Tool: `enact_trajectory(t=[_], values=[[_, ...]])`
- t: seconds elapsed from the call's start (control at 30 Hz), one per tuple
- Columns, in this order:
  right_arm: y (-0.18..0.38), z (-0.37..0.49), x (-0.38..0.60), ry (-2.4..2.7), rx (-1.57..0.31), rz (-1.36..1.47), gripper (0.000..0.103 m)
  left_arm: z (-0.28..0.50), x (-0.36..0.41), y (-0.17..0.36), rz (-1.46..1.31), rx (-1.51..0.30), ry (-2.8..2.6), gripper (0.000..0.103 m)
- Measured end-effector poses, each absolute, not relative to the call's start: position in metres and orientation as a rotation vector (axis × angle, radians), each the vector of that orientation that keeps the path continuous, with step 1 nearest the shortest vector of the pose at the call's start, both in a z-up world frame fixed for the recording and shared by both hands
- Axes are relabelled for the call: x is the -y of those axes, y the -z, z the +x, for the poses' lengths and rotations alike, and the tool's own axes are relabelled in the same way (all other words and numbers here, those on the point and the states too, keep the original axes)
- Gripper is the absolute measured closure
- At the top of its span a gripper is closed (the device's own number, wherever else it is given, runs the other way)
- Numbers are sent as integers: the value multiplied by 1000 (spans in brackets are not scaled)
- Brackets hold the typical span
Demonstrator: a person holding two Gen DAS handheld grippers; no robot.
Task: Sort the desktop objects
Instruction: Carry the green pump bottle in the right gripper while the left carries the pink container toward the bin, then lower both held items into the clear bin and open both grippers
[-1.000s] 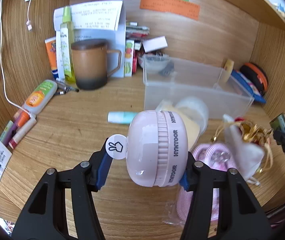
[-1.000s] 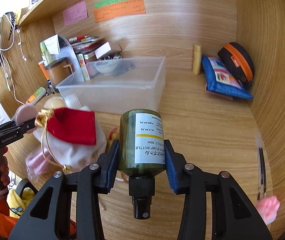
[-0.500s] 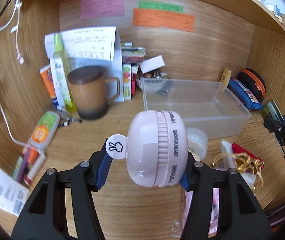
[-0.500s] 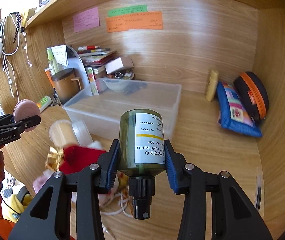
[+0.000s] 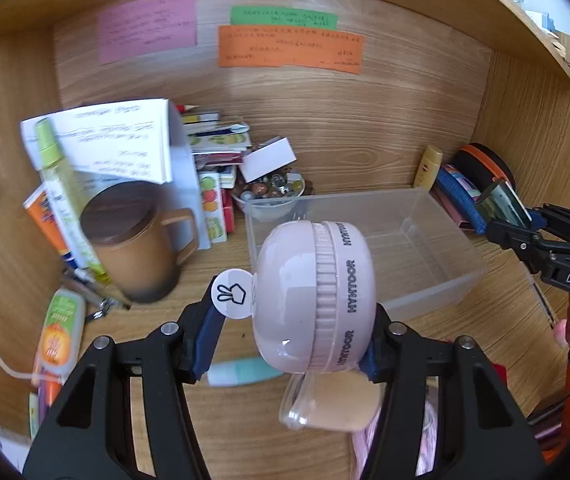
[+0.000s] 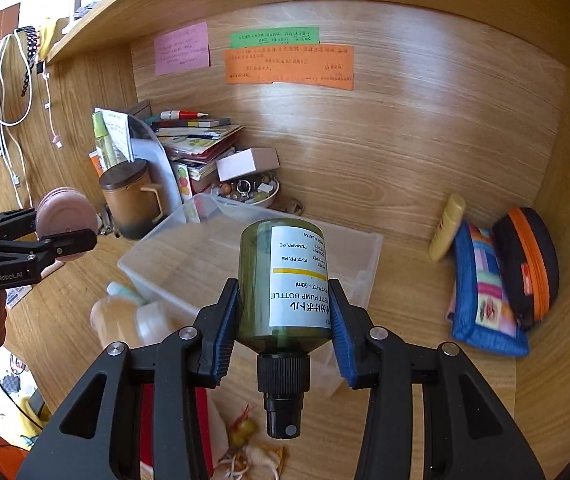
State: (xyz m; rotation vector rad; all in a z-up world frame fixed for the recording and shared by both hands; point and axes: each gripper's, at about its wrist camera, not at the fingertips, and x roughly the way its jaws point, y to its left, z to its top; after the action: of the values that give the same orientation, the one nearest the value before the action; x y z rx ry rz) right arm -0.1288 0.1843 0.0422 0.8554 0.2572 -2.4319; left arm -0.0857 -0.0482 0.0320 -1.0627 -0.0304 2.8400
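My left gripper point(image 5: 291, 330) is shut on a round pale pink case point(image 5: 315, 296) marked HYNTOOR with a small rabbit tag, held above the desk in front of the clear plastic bin point(image 5: 437, 280). My right gripper point(image 6: 283, 326) is shut on a dark green pump bottle point(image 6: 285, 280) with a white label, its black nozzle pointing back at the camera. The bin point(image 6: 189, 268) lies just beyond it. In the right wrist view the left gripper point(image 6: 45, 236) with the pink case point(image 6: 65, 212) hangs at the far left. The right gripper point(image 5: 525, 220) shows at the left wrist view's right edge.
A brown lidded mug point(image 5: 137, 240), a spray bottle, papers and stacked books crowd the back left. A bowl of beads point(image 5: 269, 196) sits behind the bin. A blue pouch point(image 6: 481, 300), a black-orange case point(image 6: 529, 264) and a yellow tube point(image 6: 447, 228) lie at right. A red-white pouch, teal tube point(image 5: 245, 372) and jar lie near.
Both grippers rose and moved toward the back of the desk with their loads, so the bin looks nearer and lower. The red and white pouch slid toward the bottom edge of both views.
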Motion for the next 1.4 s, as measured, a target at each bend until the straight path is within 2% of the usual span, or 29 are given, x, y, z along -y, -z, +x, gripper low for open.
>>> enact_trajectory(t=[0.53,0.83,1.4], values=[[-24,-198,-160,2403,-312,973,65,-167,40,-14,-1199,9,-2715,47],[0,-236,-148,2336,-332,1084,65,-198,25,4,-1268,-64,-2663,47],[28,-255,-123,2225,-502,1180,65,-233,-5,39,-1397,-196,-2535,47]])
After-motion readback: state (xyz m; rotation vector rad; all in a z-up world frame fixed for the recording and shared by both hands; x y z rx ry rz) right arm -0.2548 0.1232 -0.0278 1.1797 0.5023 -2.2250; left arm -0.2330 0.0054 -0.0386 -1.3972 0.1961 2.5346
